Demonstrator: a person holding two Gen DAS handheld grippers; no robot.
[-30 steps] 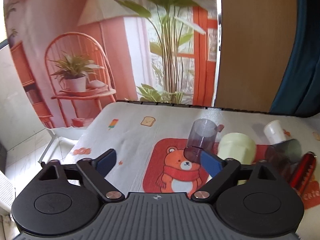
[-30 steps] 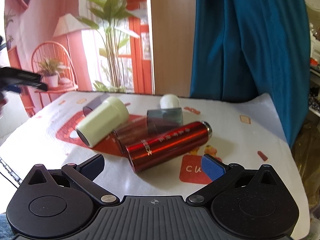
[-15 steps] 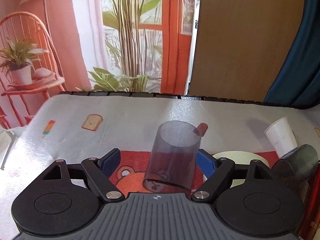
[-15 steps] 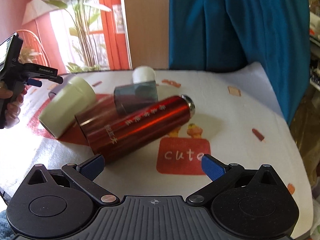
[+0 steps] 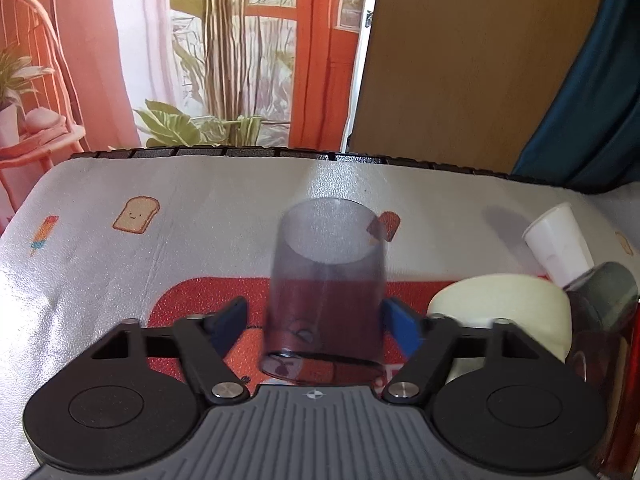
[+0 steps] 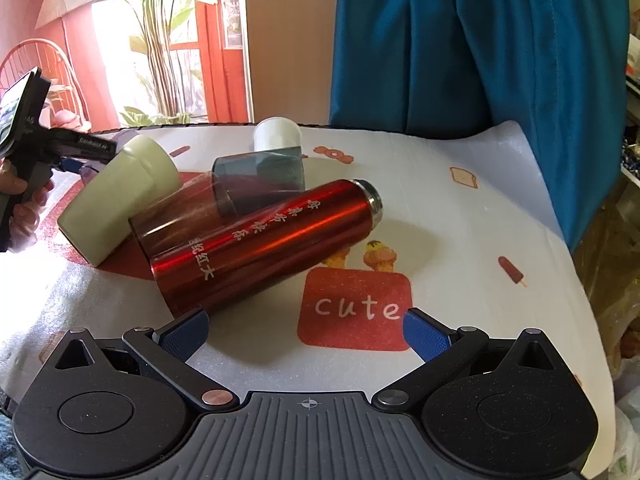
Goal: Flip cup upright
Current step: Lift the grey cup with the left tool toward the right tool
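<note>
Bracketing a translucent purple-grey cup [image 5: 326, 280], the left gripper [image 5: 320, 320] has its jaws spread, one blue pad on each side; whether either pad touches the wall cannot be told. Cup lies between the fingers with its open mouth toward the camera and its closed base away, over the red bear print on the tabletop [image 5: 200, 208]. Beside it to the right: cream cup [image 5: 500, 300] on its side, then a white paper cup [image 5: 560, 240] and a grey tumbler [image 5: 612, 292].

Right gripper [image 6: 306, 334] hovers low over the "cute" patch, jaws spread wide, holding nothing. Red thermos bottle [image 6: 264, 240] lies on its side just ahead, against a brown translucent cup [image 6: 176, 216].
</note>
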